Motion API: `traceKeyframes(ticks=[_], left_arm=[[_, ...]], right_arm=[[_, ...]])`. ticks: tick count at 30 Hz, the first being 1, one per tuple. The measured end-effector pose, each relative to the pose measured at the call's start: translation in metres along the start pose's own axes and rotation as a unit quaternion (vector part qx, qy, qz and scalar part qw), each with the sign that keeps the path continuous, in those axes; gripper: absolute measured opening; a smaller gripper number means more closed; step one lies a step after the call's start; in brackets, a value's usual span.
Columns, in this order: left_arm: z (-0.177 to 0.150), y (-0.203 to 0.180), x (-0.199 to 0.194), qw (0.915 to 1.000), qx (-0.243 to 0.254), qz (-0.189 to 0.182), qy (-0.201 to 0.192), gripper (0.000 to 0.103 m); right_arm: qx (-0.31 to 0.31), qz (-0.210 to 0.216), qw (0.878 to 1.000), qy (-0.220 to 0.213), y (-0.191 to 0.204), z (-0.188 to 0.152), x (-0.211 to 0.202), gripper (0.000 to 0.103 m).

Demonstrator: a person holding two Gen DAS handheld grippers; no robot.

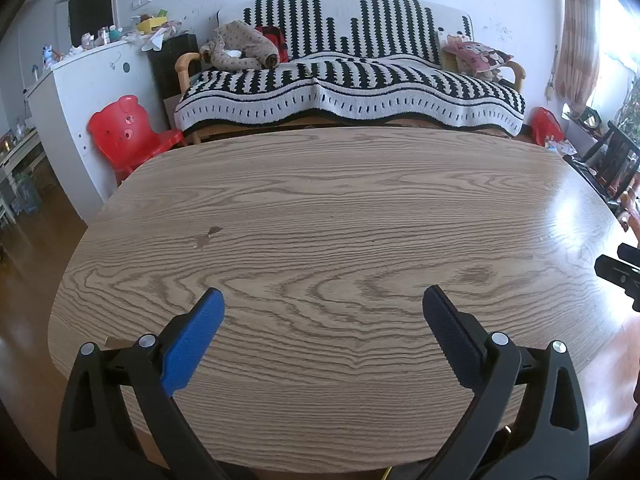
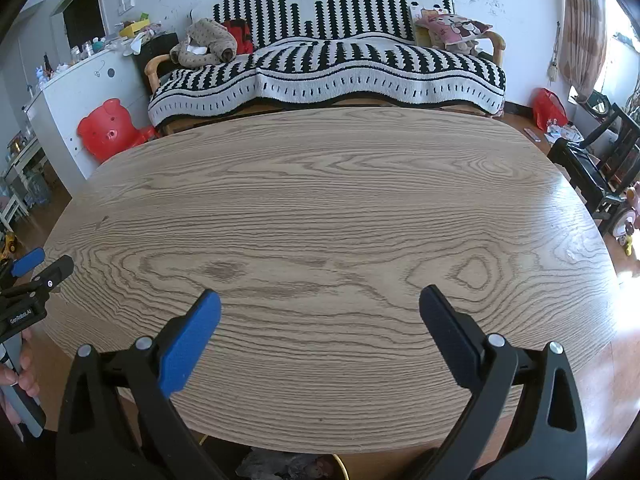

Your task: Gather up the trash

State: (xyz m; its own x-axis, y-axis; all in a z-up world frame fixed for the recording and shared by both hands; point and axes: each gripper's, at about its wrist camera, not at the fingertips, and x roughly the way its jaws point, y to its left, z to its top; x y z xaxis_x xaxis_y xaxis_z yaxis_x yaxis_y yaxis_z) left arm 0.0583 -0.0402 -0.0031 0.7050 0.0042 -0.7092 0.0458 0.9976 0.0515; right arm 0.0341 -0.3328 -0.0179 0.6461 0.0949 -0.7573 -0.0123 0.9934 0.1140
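Observation:
No trash lies on the oval wooden table [image 1: 340, 208], which fills both views. My left gripper [image 1: 322, 296] hovers open over its near edge, blue pads wide apart with nothing between them. My right gripper [image 2: 320, 294] is open the same way, empty, over the near edge further right. In the right wrist view the left gripper [image 2: 36, 268] shows at the far left, a hand [image 2: 20, 380] on its handle. The right gripper's black tip [image 1: 620, 272] pokes in at the right edge of the left wrist view. A crumpled greyish bundle [image 2: 280, 464] shows below the table's near edge.
Behind the table stands a sofa [image 1: 352, 80] under a black-and-white blanket, with clothes and a pink cushion on it. A red child's chair [image 1: 128, 132] and a cluttered white cabinet [image 1: 92, 80] are at the left. A black chair [image 2: 592, 168] and a red bag [image 2: 548, 108] are at the right.

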Motion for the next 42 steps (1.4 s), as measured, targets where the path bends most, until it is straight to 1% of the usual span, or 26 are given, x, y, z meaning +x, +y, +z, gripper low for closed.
traceKeyframes(ticks=[42], left_arm=[[-0.0043, -0.0017, 0.0016, 1.0000, -0.002, -0.003, 0.003, 0.096]], right_arm=[[-0.001, 0.000, 1.000, -0.001, 0.0002, -0.0002, -0.0001, 0.096]])
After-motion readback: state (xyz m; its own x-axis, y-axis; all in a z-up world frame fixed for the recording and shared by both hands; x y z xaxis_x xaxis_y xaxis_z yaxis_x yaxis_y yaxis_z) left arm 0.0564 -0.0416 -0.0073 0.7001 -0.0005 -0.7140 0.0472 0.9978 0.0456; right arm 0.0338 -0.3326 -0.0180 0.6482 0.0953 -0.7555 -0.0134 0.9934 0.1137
